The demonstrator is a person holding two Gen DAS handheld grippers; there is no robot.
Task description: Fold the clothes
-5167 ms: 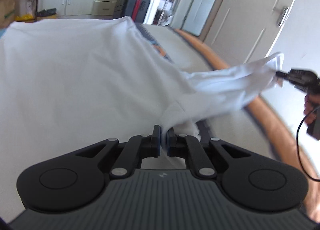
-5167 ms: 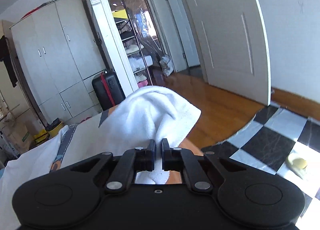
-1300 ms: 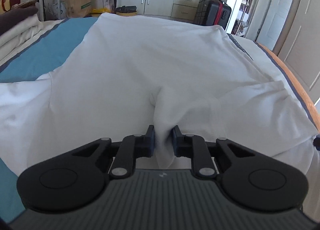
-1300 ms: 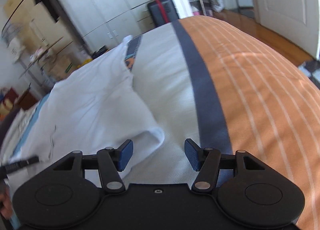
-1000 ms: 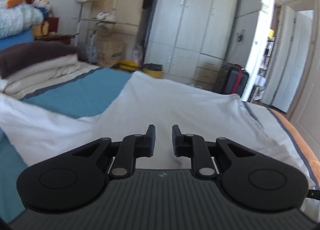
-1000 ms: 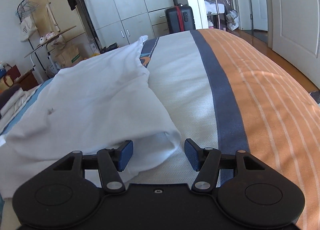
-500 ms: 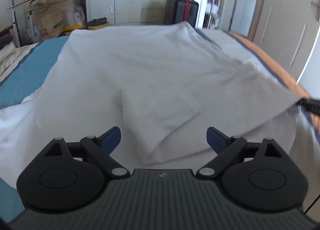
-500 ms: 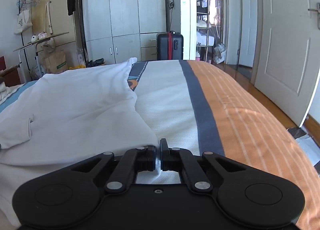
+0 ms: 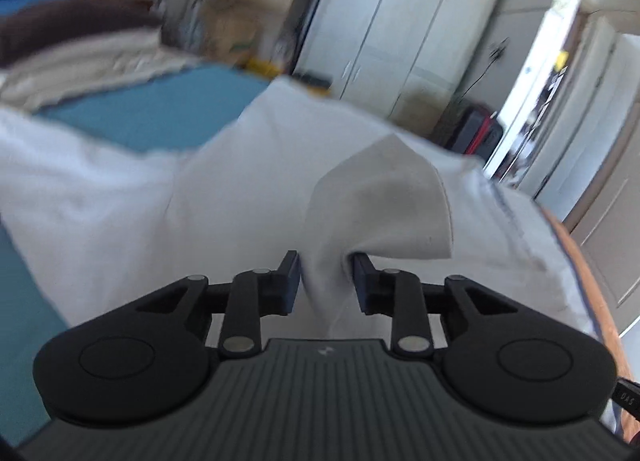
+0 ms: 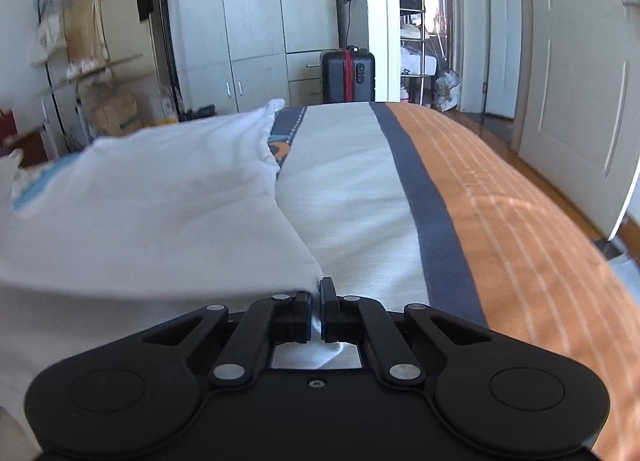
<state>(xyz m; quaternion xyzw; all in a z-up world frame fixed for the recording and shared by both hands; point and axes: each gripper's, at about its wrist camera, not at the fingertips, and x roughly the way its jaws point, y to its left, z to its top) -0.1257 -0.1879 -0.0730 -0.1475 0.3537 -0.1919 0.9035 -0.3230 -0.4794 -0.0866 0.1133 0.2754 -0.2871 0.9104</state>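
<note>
A white garment [image 9: 248, 197] lies spread over the bed. My left gripper [image 9: 326, 275] is shut on a bunched fold of it [image 9: 380, 197], which stands up in a peak between the fingers. In the right wrist view the same white garment [image 10: 160, 197] covers the left half of the bed. My right gripper [image 10: 316, 303] is shut on its near corner edge, low at the mattress.
The bed has a blue sheet [image 9: 140, 121] on the left and a white, grey and orange striped cover [image 10: 500, 221] on the right. Folded bedding [image 9: 80, 61] is stacked at the far left. Wardrobes [image 10: 248, 21], a black suitcase [image 10: 348, 75] and a white door [image 10: 580, 81] stand beyond.
My left gripper was wide open above the garment half a second ago; now it has closed on a fold and lifted it. My right gripper stays shut on the corner edge.
</note>
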